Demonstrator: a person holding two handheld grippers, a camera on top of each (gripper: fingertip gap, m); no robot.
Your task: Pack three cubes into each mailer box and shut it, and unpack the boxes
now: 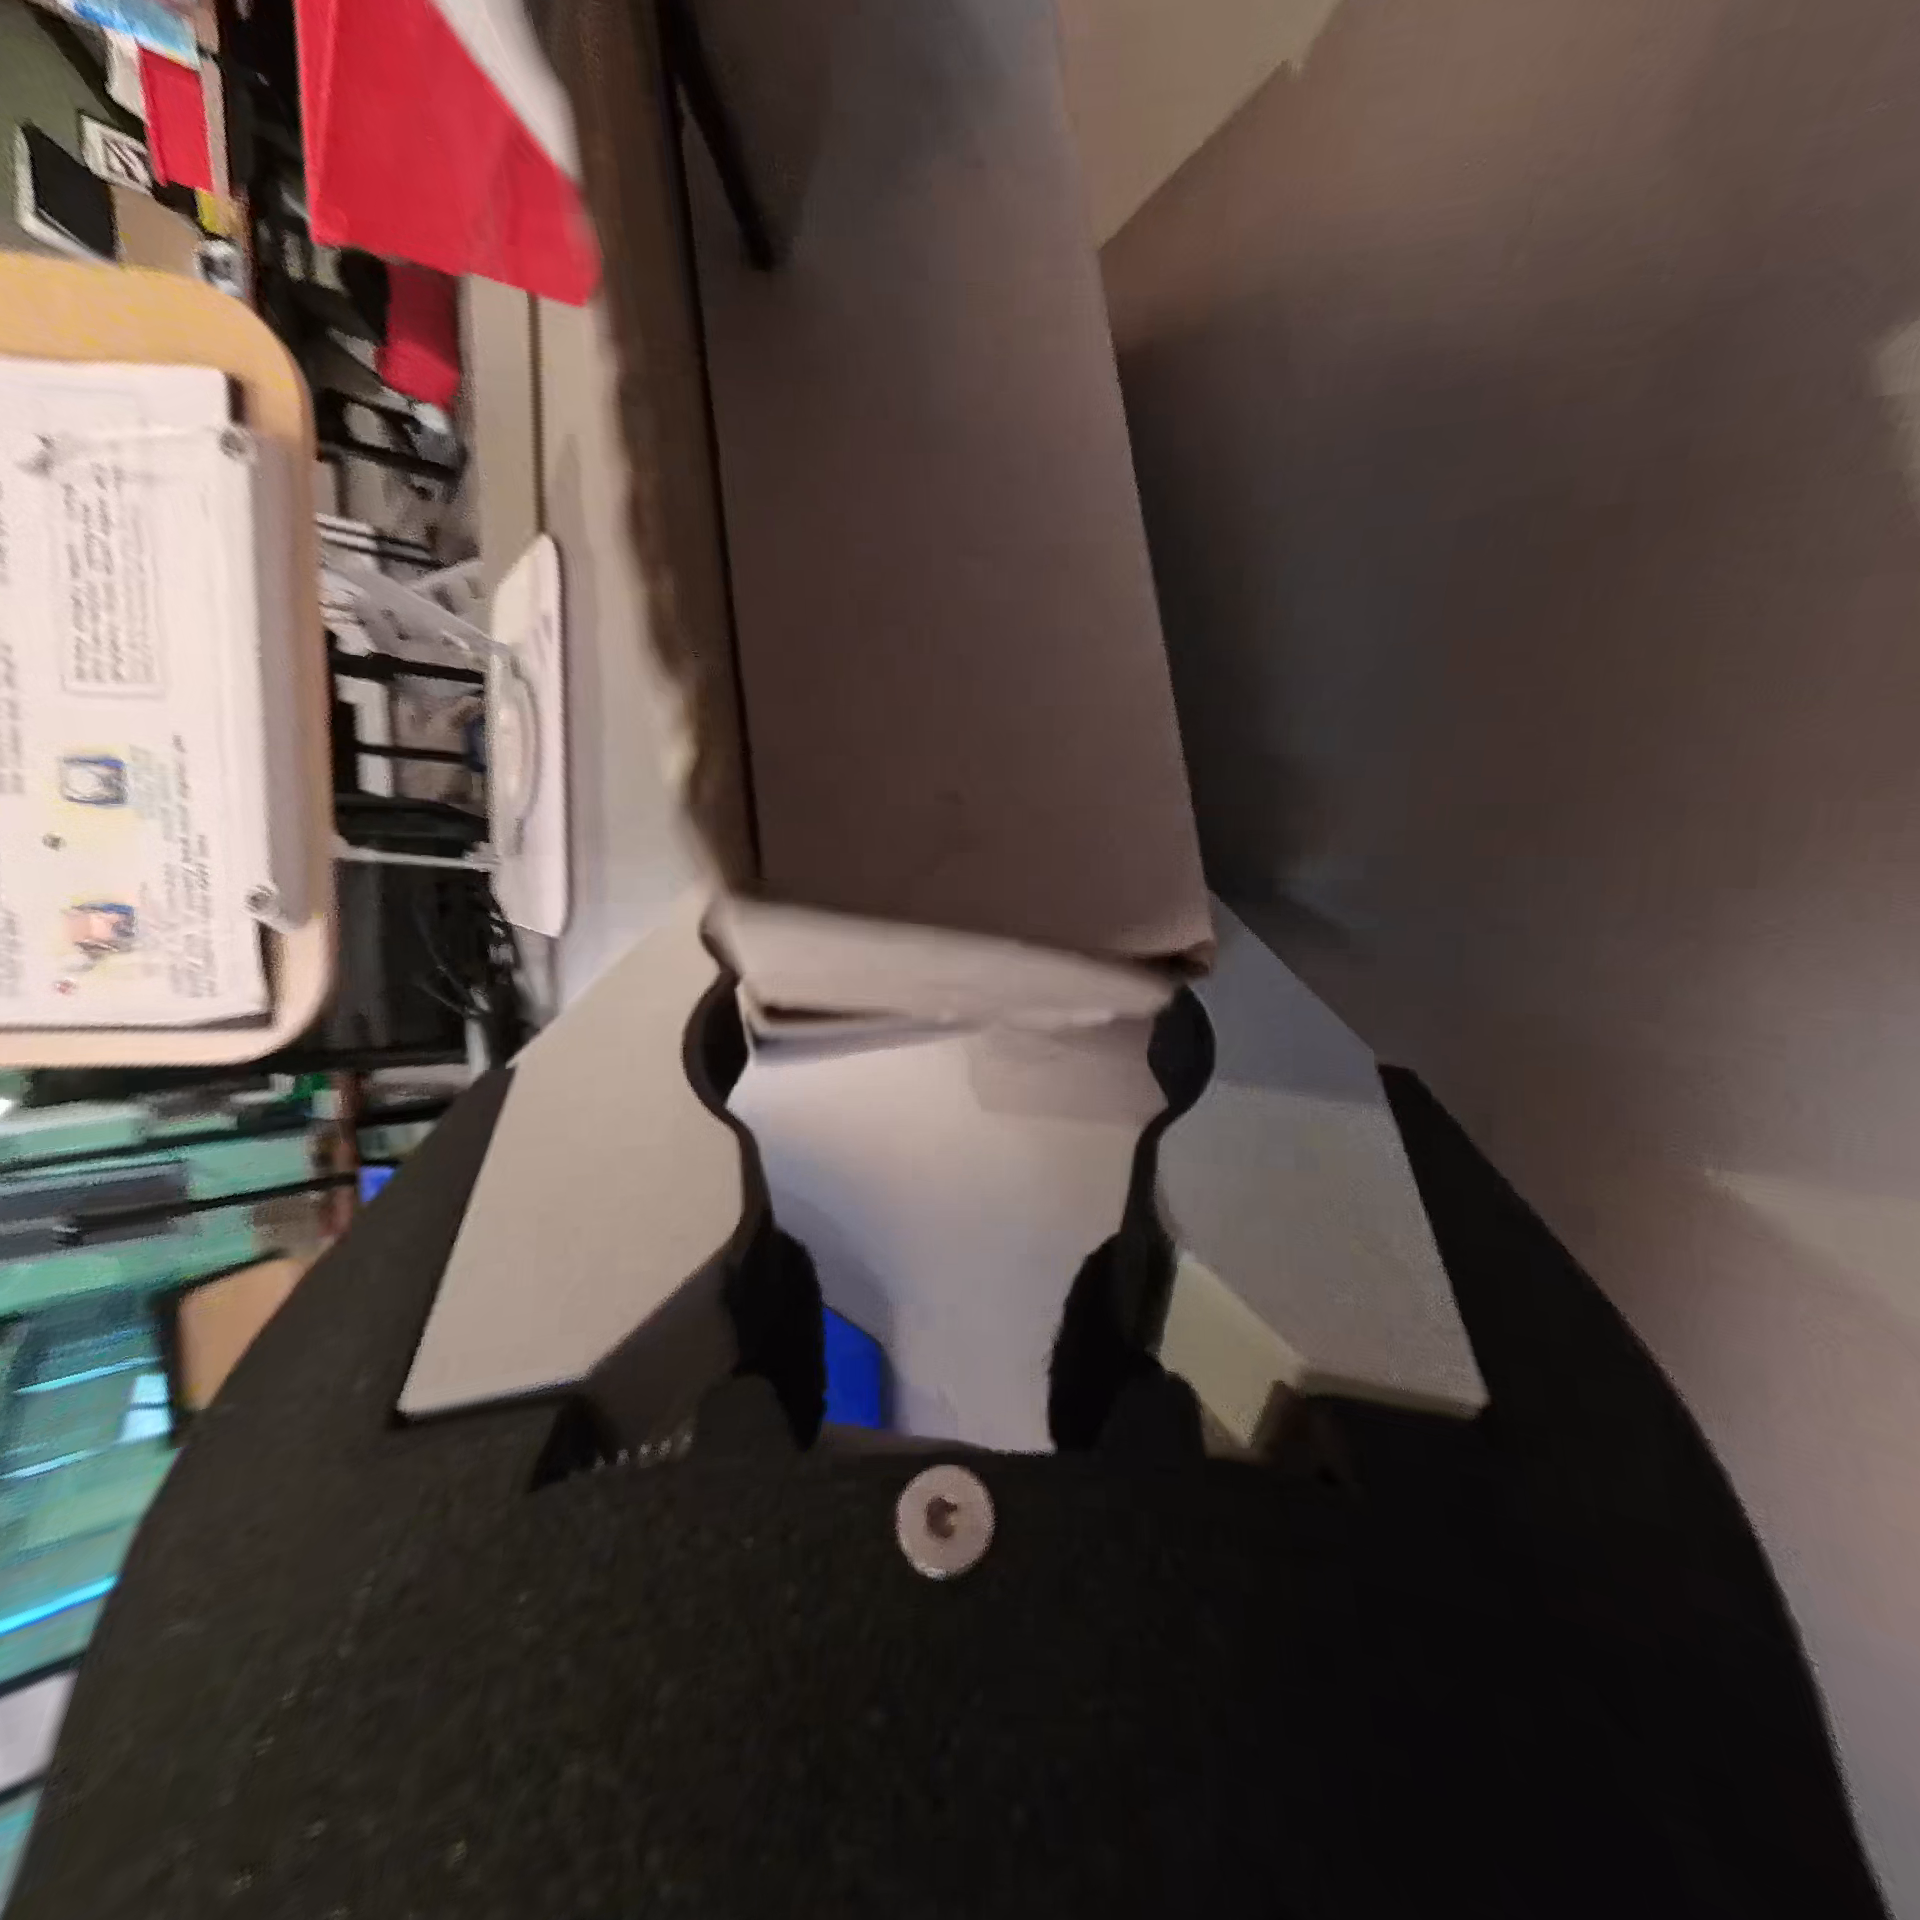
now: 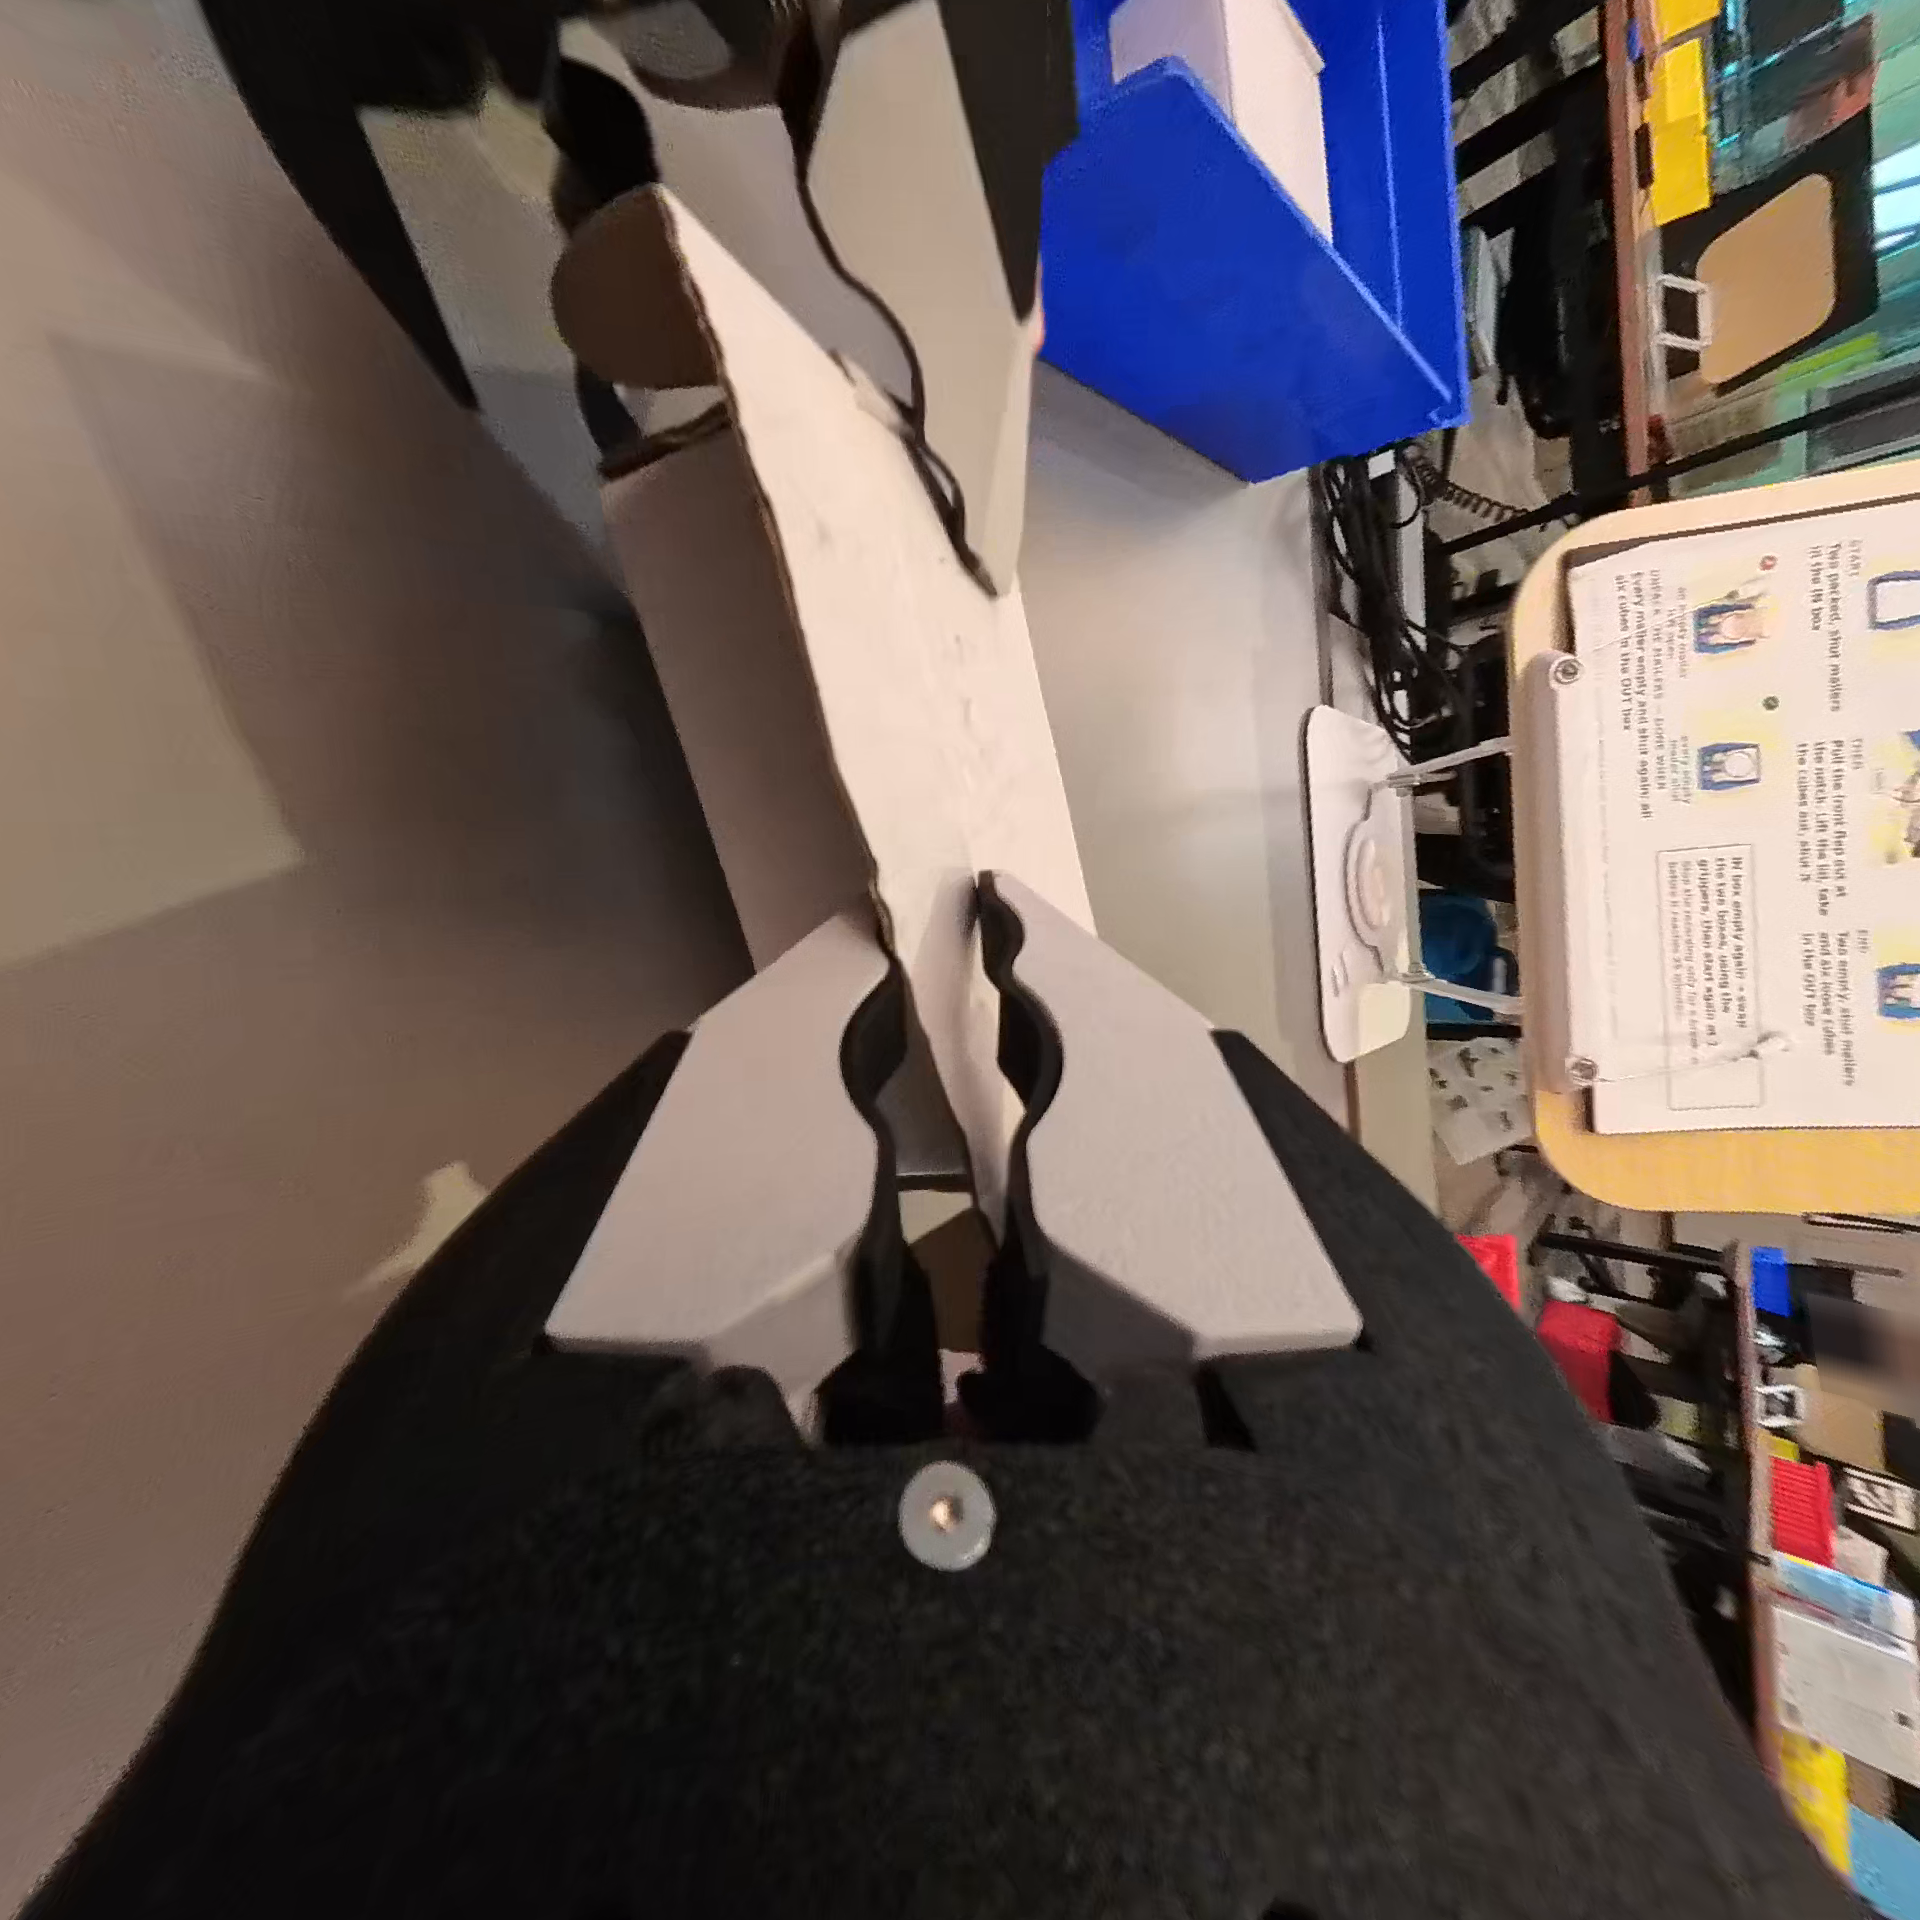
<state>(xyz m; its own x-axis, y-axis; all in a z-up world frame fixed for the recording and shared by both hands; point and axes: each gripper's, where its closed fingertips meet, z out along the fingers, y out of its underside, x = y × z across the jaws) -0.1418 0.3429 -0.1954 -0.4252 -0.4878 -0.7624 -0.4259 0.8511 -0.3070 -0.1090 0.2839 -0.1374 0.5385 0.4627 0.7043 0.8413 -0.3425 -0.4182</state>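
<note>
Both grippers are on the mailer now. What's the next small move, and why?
Probably keep both grips and lower the mailer toward the table. The right gripper pinches a thin panel edge, the left gripper spans the box end, and both views are blurred and tilted, so regripping looks risky.

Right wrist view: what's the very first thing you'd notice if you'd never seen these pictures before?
Probably the white cardboard mailer box running up the middle, with the right tool pinching its thin edge. Next, the bright blue bin at the top right jumps out. In the left wrist view, the left tool straddles the end of a cardboard flap, its fingers set wide apart.
</note>
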